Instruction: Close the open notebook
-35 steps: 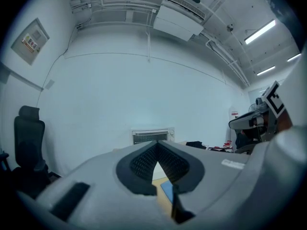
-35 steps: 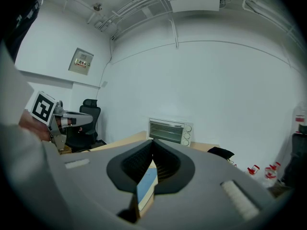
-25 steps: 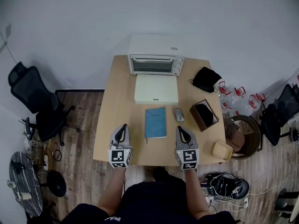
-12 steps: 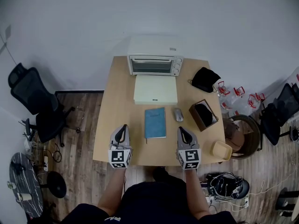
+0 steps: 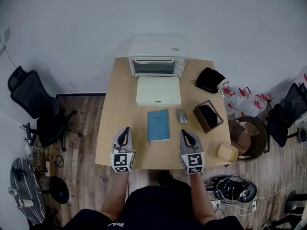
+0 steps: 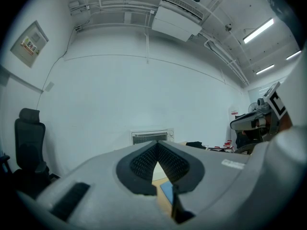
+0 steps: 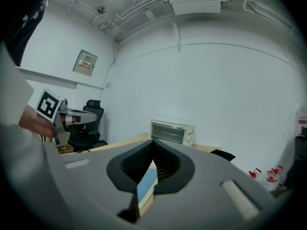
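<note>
From the head view we see the whole desk (image 5: 122, 99). The left gripper (image 5: 126, 129) and the right gripper (image 5: 183, 132) sit side by side over its near edge, pointing away from us. The blue notebook (image 5: 159, 125) lies flat between them, just ahead of their tips and touching neither. Only this view shows its full cover; each gripper view gives us just a blue sliver of it through the gap behind the jaws. Those two views settle what the head view cannot: the left jaws are pressed together at their tips with nothing in them, and the right jaws meet the same way, empty. The left gripper view adds a ceiling air-conditioning unit (image 6: 175, 20) and a wall notice (image 6: 29, 43). The right gripper view catches the left gripper off to its left.

The notebook is closed, a plain blue cover face up, its long sides running away from us.

Beyond the right gripper and to its right, an open brown box (image 5: 200, 122) holds a black object. Further right of that gripper sits a shallow yellow container (image 5: 221, 148); we cannot tell whether it holds anything. A grey mouse (image 5: 182, 116) lies just ahead of the right gripper's tip, beside the notebook. Farther ahead of both grippers rest a pale flat box (image 5: 159, 91) and, behind it, a white toaster oven (image 5: 159, 61) with its door shut.
</note>
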